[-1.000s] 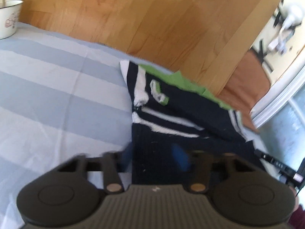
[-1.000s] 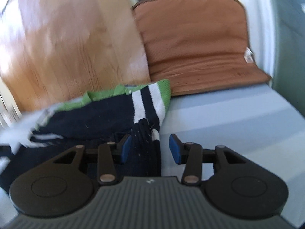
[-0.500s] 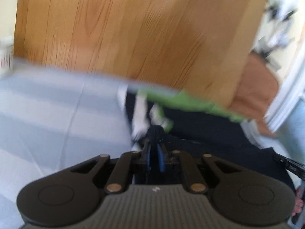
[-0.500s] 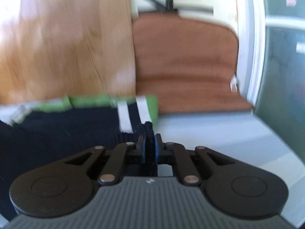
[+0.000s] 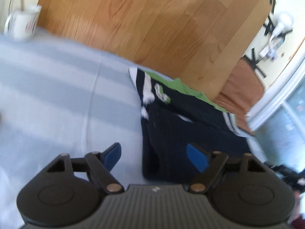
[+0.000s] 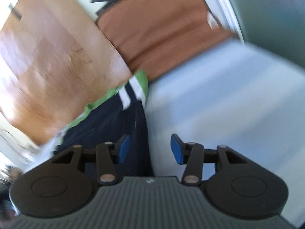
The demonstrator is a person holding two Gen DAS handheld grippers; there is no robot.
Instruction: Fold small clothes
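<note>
A small navy garment (image 5: 183, 122) with white stripes and green trim lies folded on the pale blue striped cloth (image 5: 57, 95). My left gripper (image 5: 155, 157) hovers over its near left edge, jaws opening wide, blue pads clear of the fabric. In the right wrist view the same garment (image 6: 114, 118) shows its striped green cuff (image 6: 139, 87) at the far end. My right gripper (image 6: 150, 148) stands over the garment's right edge, jaws opening, nothing pinched between the pads.
A wooden board (image 5: 152, 24) rises behind the garment. A brown cushion (image 6: 162, 30) leans at the back right. A white mug (image 5: 22, 24) stands at the far left on the cloth. A window frame (image 5: 276, 95) runs along the right.
Both grippers were shut on folds of the navy garment half a second ago; both have let go and drawn back. The garment now lies flatter, folded over.
</note>
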